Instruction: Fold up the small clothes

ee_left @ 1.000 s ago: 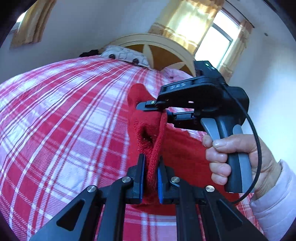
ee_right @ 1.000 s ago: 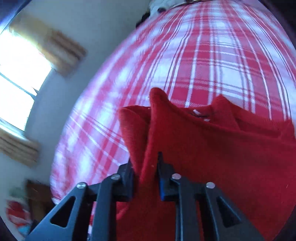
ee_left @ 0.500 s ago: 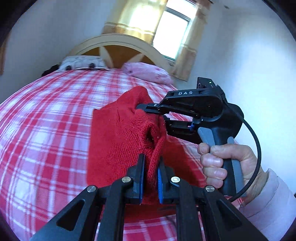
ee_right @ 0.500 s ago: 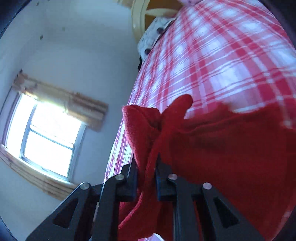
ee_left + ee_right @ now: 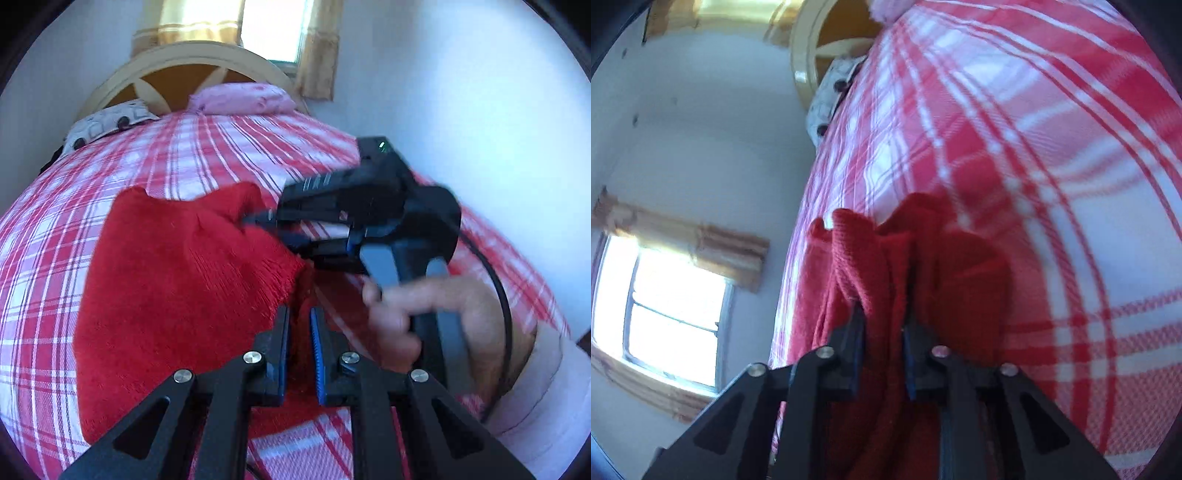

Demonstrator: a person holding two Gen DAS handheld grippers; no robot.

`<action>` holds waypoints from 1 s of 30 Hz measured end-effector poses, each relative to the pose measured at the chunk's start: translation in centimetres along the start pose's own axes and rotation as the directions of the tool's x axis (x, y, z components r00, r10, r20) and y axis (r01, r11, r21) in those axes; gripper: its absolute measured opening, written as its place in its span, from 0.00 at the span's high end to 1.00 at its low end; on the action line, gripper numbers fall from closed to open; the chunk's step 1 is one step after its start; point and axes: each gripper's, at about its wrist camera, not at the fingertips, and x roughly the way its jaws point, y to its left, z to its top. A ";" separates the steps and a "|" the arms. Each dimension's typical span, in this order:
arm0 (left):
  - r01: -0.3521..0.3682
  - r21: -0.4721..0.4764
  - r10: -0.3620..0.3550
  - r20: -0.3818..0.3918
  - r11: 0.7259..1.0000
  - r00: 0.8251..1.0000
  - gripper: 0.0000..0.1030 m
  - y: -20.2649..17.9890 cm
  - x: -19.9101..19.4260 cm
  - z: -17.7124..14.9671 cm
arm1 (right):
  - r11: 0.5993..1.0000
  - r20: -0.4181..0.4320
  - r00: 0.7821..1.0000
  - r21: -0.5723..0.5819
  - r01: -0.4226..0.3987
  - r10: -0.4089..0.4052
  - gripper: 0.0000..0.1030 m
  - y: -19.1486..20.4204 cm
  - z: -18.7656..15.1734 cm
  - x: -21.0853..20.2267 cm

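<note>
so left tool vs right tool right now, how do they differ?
The left tool shows a visible gap between its blue pads, with the red sweater edge lying loose there; the right tool has knit bunched tight between its fingers. The left tool points along the plaid bedspread toward the headboard; the right tool is rolled sideways. Both work the same sweater.

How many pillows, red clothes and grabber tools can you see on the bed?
Pillows: 2, a pink pillow and a white patterned pillow
Red clothes: 1, the red sweater
Grabber tools: 2, the left gripper and the right gripper
Total: 5
</note>
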 end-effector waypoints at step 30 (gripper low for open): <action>-0.166 -0.019 0.164 -0.074 0.986 0.984 0.34 8.2 -5.6 -6.1 | 0.834 0.122 0.965 -0.487 0.260 -0.230 0.44 10.2 -14.0 -4.4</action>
